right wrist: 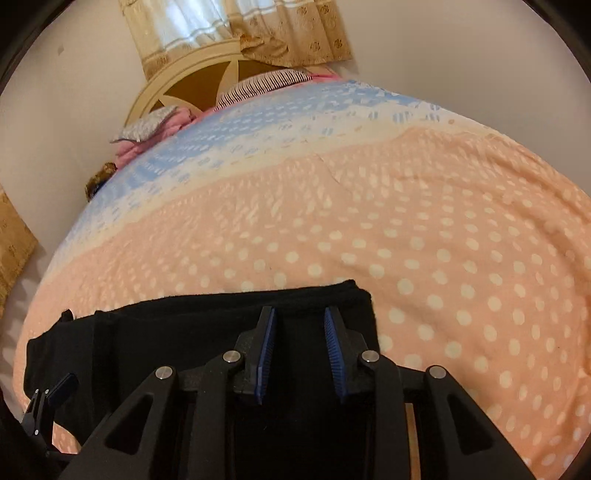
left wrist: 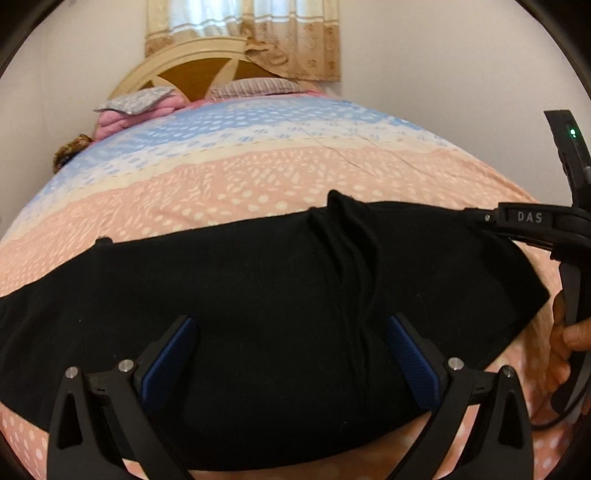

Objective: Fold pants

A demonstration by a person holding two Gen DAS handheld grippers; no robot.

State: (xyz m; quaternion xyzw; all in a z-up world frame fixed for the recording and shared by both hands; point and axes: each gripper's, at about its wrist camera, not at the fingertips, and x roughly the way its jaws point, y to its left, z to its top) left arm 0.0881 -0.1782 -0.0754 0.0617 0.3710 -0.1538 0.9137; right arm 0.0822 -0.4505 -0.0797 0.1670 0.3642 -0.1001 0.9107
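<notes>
1. Where the black pants lie, they are spread flat across the near end of the bedspread, on its peach dotted band, with a bunched ridge of folds running through their middle
2. Left gripper: positioned over the near part of the pants, jaws spread wide, blue pads apart with only flat cloth visible between them; nothing is gripped
3. Right gripper: positioned over the right end of the pants, near their far corner; jaws parted by a narrow gap, with no cloth visibly pinched between the pads
4. In the left wrist view, the right gripper reaches the right edge of the pants, and a hand holds its handle
5. Beyond the pants, at the far end of the bedspread: pillows, a wooden headboard and a curtain
</notes>
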